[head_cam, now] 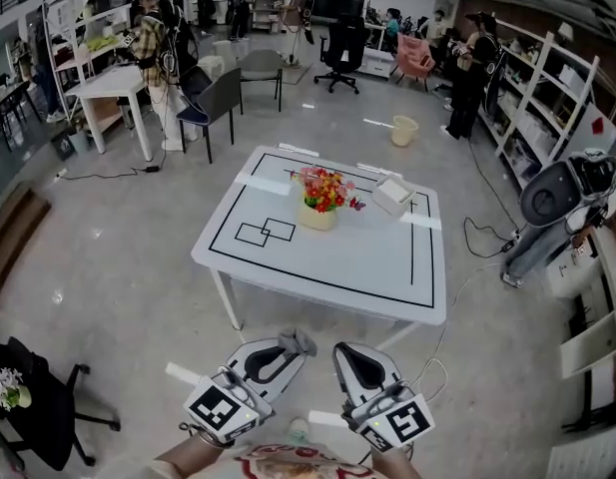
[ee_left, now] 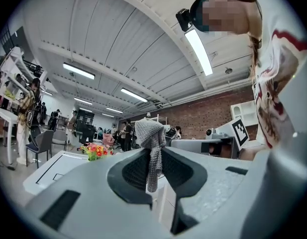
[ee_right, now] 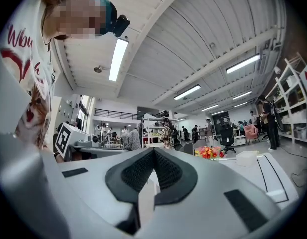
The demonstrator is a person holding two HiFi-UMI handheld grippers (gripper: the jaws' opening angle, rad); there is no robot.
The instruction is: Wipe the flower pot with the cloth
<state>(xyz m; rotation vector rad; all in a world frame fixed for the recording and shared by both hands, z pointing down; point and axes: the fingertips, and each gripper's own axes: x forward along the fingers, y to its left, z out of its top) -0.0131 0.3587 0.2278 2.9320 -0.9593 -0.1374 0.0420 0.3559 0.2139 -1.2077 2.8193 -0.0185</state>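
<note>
Evenly bright under long ceiling strip lights (ee_left: 198,51), with mild glare on the pale floor (head_cam: 118,267), faint soft shadow beneath the white worktop (head_cam: 337,257), strong fisheye bending at edges, black vignetted corners in both gripper views.

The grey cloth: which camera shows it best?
The left gripper view: the cloth fills the middle, its knit clear, pinched in the jaws of the left gripper. The head view shows a small grey tuft; the right gripper view shows only a distant scrap.
</note>
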